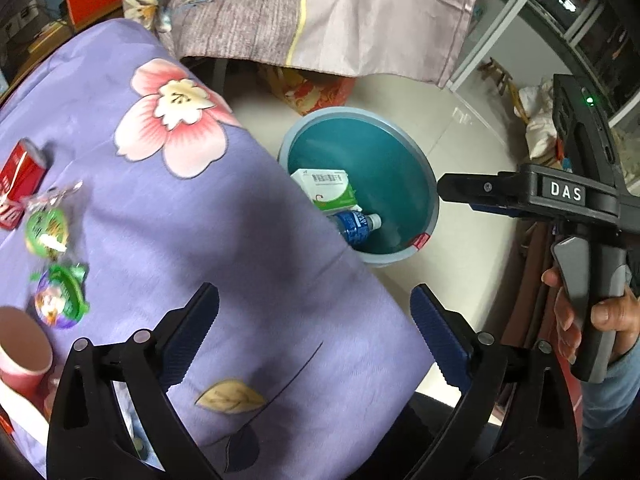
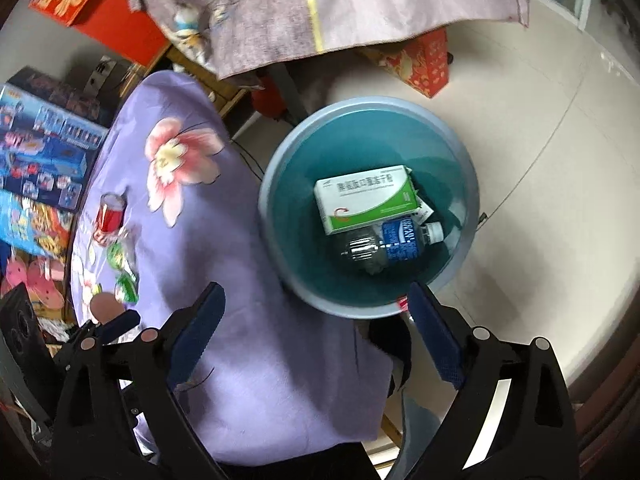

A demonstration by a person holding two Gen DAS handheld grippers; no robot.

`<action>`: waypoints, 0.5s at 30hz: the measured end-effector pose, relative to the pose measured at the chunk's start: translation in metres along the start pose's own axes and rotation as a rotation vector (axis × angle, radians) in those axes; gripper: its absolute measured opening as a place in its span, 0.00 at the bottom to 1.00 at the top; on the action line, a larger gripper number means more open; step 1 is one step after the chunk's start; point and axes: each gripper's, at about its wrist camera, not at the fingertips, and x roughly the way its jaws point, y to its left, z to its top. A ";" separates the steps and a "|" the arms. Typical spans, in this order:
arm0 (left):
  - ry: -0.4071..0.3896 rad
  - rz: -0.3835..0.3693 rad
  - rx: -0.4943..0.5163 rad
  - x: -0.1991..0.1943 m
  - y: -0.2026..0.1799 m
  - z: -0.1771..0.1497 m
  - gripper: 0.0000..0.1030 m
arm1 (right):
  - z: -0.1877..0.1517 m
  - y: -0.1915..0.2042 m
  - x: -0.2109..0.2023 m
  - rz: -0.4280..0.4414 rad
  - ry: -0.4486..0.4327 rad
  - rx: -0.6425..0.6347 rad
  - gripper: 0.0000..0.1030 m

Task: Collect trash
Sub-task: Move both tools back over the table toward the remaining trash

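A blue-grey bin (image 1: 430, 184) (image 2: 470, 184) stands on the floor beside the table. In it lie a white-and-green box (image 1: 326, 192) (image 2: 366, 198) and a blue-labelled plastic bottle (image 1: 356, 226) (image 2: 396, 242). On the purple flowered cloth (image 1: 240, 216) (image 2: 240, 264) lie a red can (image 1: 22, 178) (image 2: 109, 214), two green wrappers (image 1: 44, 230) (image 1: 60, 294) and a pink paper cup (image 1: 22, 356). My left gripper (image 1: 314, 318) is open and empty over the table's corner. My right gripper (image 2: 316, 320) is open and empty above the bin's near rim; it also shows in the left wrist view (image 1: 464, 194).
A draped lilac cloth (image 1: 320, 16) (image 2: 320, 4) hangs behind the bin. A red patterned box (image 2: 424, 62) sits on the tiled floor (image 2: 540, 160). Colourful boxes (image 2: 36, 152) stack left of the table.
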 end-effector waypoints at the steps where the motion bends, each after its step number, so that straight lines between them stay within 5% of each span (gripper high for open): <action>1: -0.006 0.000 -0.003 -0.004 0.003 -0.005 0.94 | -0.004 0.007 -0.002 -0.003 -0.011 -0.021 0.91; 7: -0.045 0.008 -0.026 -0.027 0.024 -0.030 0.94 | -0.025 0.055 -0.011 -0.020 -0.074 -0.176 0.91; 15: -0.102 0.056 -0.129 -0.067 0.082 -0.085 0.94 | -0.055 0.117 0.025 -0.027 0.058 -0.258 0.91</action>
